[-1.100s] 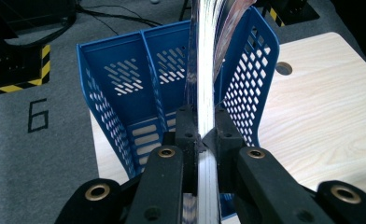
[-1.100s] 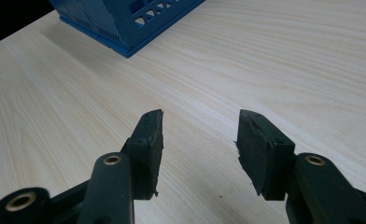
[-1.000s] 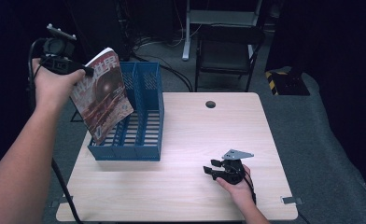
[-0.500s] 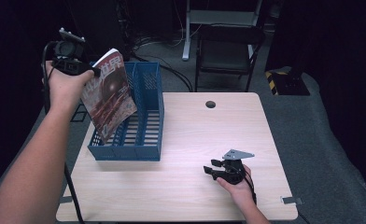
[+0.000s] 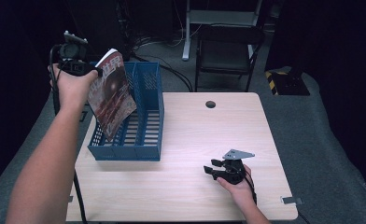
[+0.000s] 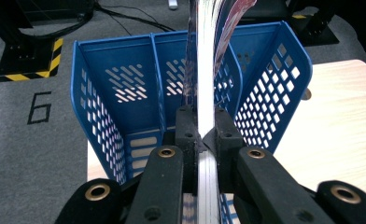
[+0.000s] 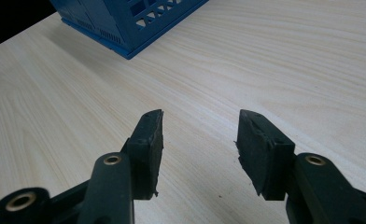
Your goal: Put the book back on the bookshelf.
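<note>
- Big pale wooden table (image 5: 186,196) first: it is nearly bare, with a small dark hole near its far edge.
- On the left half stands the blue file rack (image 5: 141,123), perforated walls, upright dividers making slots that run near to far. From the left gripper view the slots open straight ahead, one divider (image 6: 158,100) just left of the line of travel.
- Now the magazine (image 5: 110,100): it hangs tilted above the rack's left side, lower corner dipping toward the slots, top leaning away to the left. Not seated yet, I'd say.
- The left gripper (image 5: 85,70) is clamped tight on the magazine's upper edge; in its own view the two black jaws squeeze the page stack (image 6: 205,93) edge-on, pages fanning a little further out.
- The right gripper (image 5: 213,169) rests low on the near right of the table, well apart from the rack, jaws standing wide with nothing but bare wood (image 7: 200,140) between them.
- To do this well, my read: square the magazine up to vertical, line its bottom edge along one slot rather than across a divider, then lower gently.
- Keep the clamp on until the lower edge meets the rack floor; let go early and those loose pages could splay or catch a wall.
</note>
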Action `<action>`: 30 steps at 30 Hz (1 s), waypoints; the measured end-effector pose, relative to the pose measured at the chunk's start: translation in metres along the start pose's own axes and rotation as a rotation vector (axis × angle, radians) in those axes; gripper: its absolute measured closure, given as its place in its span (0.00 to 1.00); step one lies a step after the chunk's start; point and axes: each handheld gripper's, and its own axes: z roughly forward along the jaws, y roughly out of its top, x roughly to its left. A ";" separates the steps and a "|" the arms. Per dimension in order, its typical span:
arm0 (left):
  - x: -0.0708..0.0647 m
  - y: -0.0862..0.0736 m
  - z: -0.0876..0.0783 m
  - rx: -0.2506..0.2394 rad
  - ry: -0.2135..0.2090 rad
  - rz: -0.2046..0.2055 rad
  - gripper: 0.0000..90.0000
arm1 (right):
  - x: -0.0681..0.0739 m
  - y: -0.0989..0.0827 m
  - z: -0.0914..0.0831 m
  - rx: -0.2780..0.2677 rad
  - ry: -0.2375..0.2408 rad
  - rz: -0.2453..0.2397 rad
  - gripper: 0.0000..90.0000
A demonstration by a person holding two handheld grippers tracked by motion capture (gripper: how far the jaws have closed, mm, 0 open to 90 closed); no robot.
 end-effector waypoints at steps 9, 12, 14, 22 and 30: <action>-0.003 -0.002 0.012 0.005 0.037 -0.038 0.93 | 0.000 0.000 0.000 0.003 0.005 -0.006 0.56; -0.005 -0.003 0.015 -0.007 0.047 -0.037 0.93 | 0.000 0.000 0.000 0.001 0.002 -0.006 0.56; -0.005 -0.003 0.016 -0.010 0.047 -0.041 0.93 | 0.000 0.000 0.001 -0.001 0.002 -0.006 0.56; -0.009 -0.004 0.020 -0.035 0.055 -0.044 0.93 | 0.001 0.000 -0.001 0.003 0.008 -0.001 0.56; -0.012 -0.002 0.019 -0.044 0.037 -0.046 0.93 | 0.001 0.000 0.000 0.001 0.007 -0.008 0.56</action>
